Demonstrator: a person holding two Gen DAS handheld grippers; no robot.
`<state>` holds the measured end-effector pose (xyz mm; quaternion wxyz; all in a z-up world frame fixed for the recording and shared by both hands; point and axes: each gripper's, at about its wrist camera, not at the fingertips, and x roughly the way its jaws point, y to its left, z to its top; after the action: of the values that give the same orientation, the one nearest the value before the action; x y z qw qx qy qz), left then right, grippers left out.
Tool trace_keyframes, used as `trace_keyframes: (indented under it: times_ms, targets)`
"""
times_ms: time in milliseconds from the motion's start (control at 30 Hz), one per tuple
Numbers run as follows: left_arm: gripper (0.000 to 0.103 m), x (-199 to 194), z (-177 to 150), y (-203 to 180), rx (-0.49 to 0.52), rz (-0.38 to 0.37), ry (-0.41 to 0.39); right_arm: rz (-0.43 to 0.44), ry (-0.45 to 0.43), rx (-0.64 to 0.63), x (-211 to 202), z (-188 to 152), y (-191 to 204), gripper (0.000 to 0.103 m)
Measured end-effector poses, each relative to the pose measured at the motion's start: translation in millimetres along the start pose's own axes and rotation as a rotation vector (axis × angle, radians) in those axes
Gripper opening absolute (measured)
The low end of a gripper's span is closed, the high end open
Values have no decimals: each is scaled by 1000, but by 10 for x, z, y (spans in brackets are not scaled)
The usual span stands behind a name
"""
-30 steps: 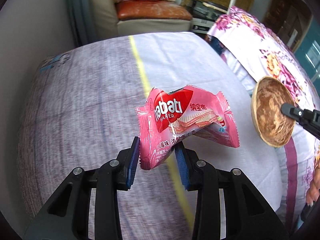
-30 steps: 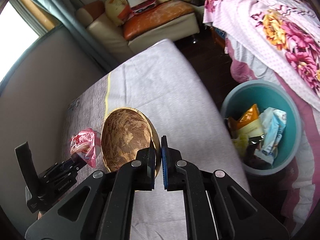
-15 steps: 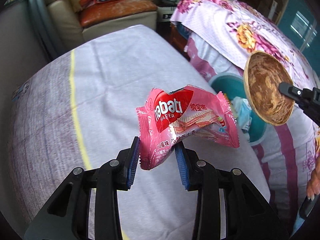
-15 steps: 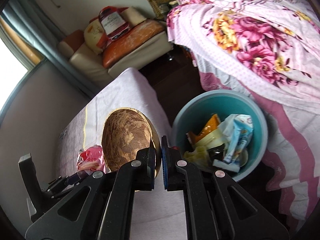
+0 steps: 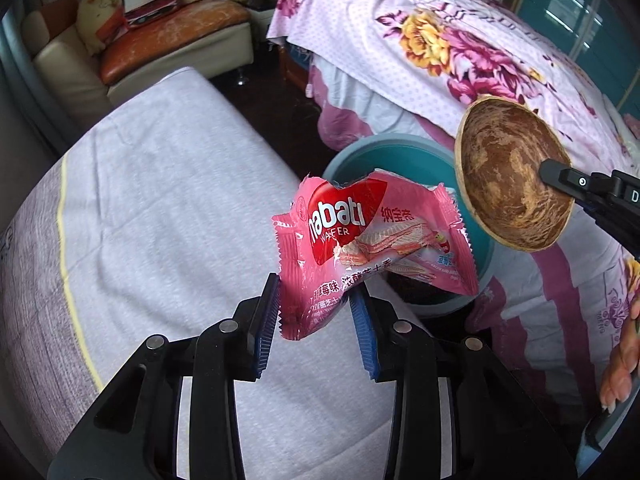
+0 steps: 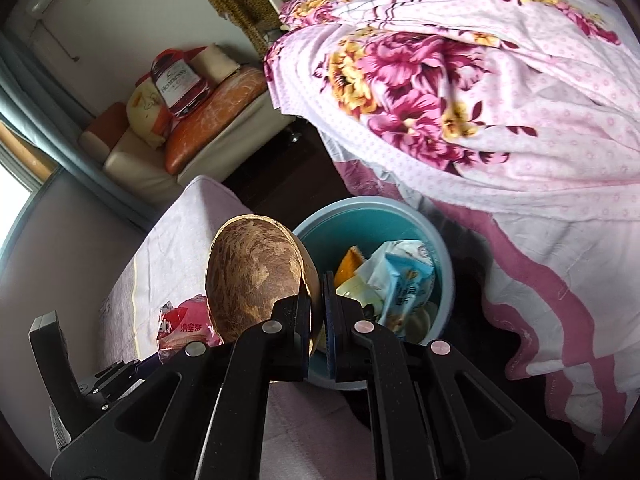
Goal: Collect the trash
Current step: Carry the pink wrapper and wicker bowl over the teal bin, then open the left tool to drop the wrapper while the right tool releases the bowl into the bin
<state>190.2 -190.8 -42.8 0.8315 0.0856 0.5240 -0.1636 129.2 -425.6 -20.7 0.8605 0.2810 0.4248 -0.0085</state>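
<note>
My left gripper [image 5: 316,308] is shut on a pink Nabati wafer wrapper [image 5: 372,244] and holds it in the air at the table's right edge, just before the teal trash bin [image 5: 400,156]. My right gripper [image 6: 318,312] is shut on the rim of a brown coconut-shell bowl [image 6: 256,272], held tilted beside the bin [image 6: 400,216]. The bowl [image 5: 508,176] also shows in the left wrist view, right of the wrapper. The wrapper [image 6: 186,324] shows low left in the right wrist view. The bin holds several wrappers [image 6: 404,280].
A table with a grey-white cloth [image 5: 160,200] lies to the left. A bed with a floral pink cover [image 6: 460,80] rises right behind the bin. A sofa with cushions [image 5: 160,36] stands at the back. Dark floor lies between them.
Both grippers have swung right, from over the table toward the bin. The bin has come into the left wrist view and sits closer in the right wrist view. Both grips are unchanged.
</note>
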Motion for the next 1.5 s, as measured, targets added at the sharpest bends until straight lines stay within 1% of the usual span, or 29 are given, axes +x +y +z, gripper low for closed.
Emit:
trace_keyframes:
  times_ms: [267, 633, 933, 1133, 1167, 1233, 1267, 1300, 1333, 1400, 1433, 1500]
  targets:
    - [36, 186, 136, -196, 24, -17, 19, -42, -10, 16, -8, 61, -206, 6]
    - [37, 461, 295, -255, 23, -37, 49, -94, 1, 18, 80, 98, -288, 7]
    - [37, 599, 440, -366, 45, -71, 46, -147, -3, 24, 86, 156, -379, 7]
    - [40, 602, 453, -405, 66, -80, 31, -167, -23, 34, 33, 223, -443, 7]
    - [43, 602, 452, -410, 69, -82, 32, -168, -26, 34, 28, 234, -446, 7]
    - [62, 578, 454, -405, 67, -78, 25, -172, -28, 30, 28, 258, -439, 7]
    - [68, 545, 456, -399, 65, -71, 10, -173, -26, 29, 34, 264, -434, 7]
    - [77, 509, 460, -391, 63, -60, -6, -172, -24, 29, 44, 266, -422, 7]
    - [81, 470, 463, -381, 62, -54, -20, -171, -22, 27, 44, 261, -408, 7]
    - [82, 400, 475, -357, 61, -53, -38, -169, -16, 20, 64, 264, -384, 7]
    - [87, 368, 477, -342, 57, -54, -40, -168, -14, 19, 71, 274, -372, 7]
    - [92, 310, 466, -298, 41, -56, -51, -168, -9, 16, 80, 268, -356, 7]
